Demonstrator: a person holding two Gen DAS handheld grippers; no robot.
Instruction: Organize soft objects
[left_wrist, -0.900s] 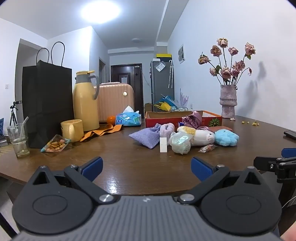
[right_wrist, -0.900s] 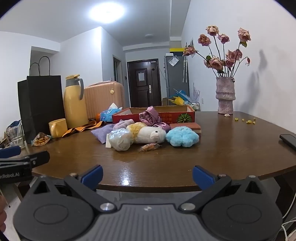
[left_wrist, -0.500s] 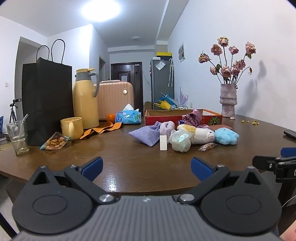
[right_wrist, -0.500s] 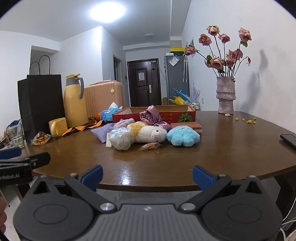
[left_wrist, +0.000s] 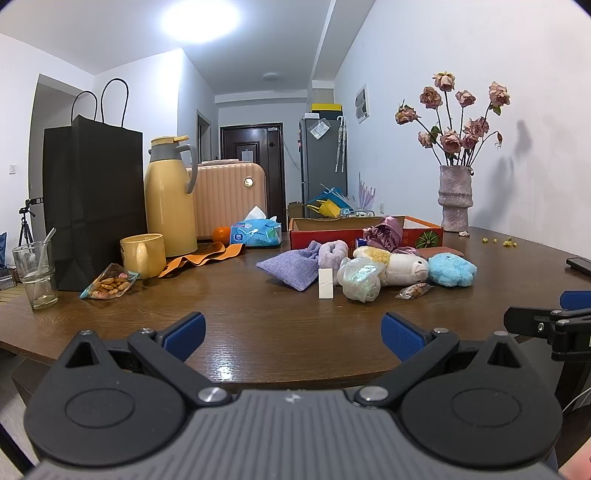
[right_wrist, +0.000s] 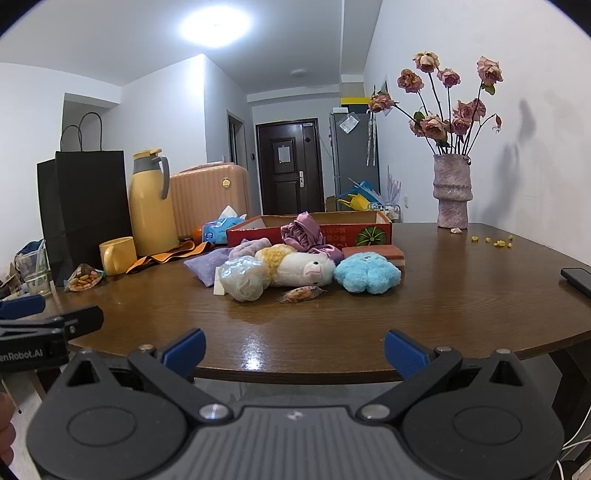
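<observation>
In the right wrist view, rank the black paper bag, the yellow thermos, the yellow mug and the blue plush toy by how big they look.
1. black paper bag
2. yellow thermos
3. and 4. blue plush toy and yellow mug: they look about alike; the toy lies nearer the camera, so no ranking between them.

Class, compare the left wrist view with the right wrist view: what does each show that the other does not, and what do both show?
Left wrist only: the right gripper at its right edge, and the tripod.
Right wrist only: the left gripper at its left edge.
Both: blue plush, white plush, purple pouch, red box, vase, yellow mug. Both grippers are open and empty.
</observation>
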